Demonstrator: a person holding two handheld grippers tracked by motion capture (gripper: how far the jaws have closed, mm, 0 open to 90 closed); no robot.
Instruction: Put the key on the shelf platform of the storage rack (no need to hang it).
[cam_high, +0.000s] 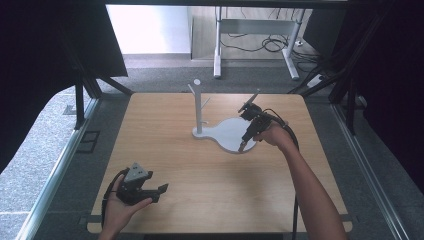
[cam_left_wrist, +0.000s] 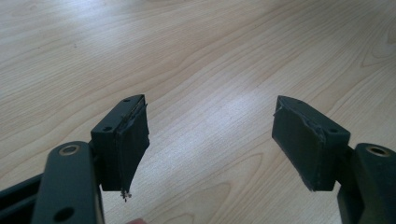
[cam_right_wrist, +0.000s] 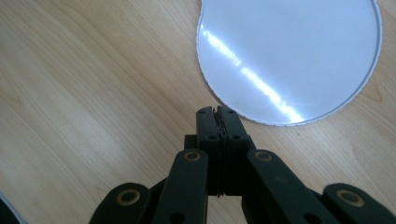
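Right tool (cam_right_wrist: 218, 111) clenched empty beside white base (cam_right_wrist: 289, 56), peg stand (cam_high: 198, 105) seen from above, left tool (cam_left_wrist: 210, 135) released over table (cam_left_wrist: 196, 56).

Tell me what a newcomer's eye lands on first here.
The white stand at the far middle of the wooden table, a thin pegged post rising from its flat rounded base. The right gripper, shut with nothing between its fingers, points down at the base's near edge. The left gripper rests wide open at the table's near left corner.

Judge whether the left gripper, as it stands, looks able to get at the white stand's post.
Probably yes: the left gripper is open and bare table lies between it and the post.
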